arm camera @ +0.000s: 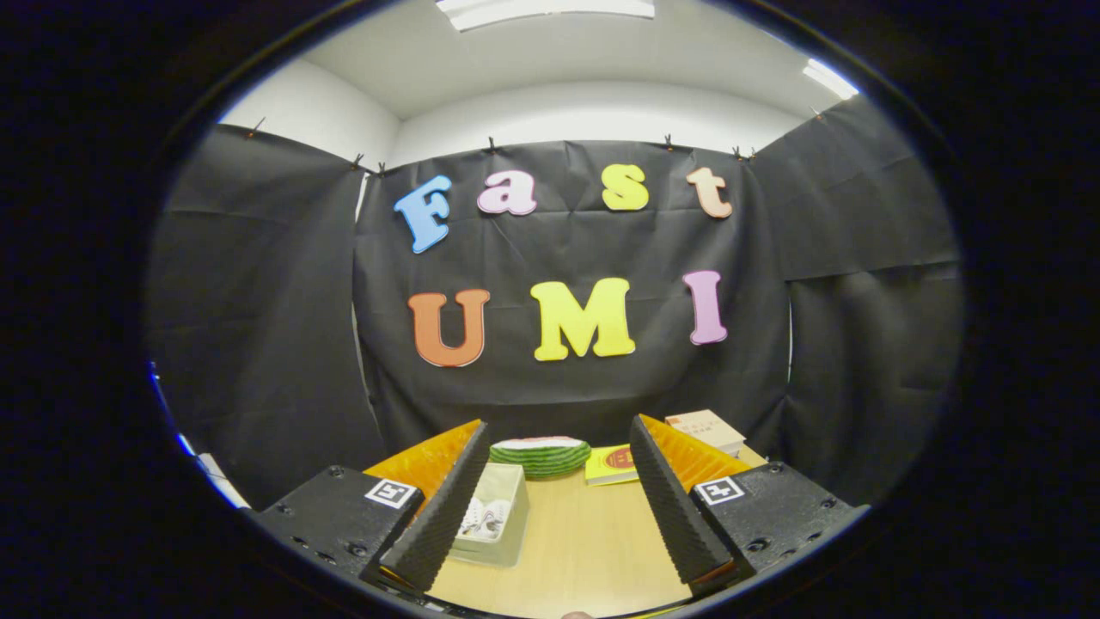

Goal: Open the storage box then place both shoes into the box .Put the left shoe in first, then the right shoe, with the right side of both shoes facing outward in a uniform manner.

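My gripper [559, 490] wide open, holds nothing. Storage box [497, 516] sits on table [584, 550] by my left finger, maybe shoe inside, hard to tell. Could bump box sideways with finger. Lid could slip when I open it.

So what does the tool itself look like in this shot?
The tool has two wedge-shaped fingers with ribbed, sawtooth inner faces. Each sits on a black block fixed with screws and carrying a square black-and-white marker. Its fingers stand apart, nothing between them.
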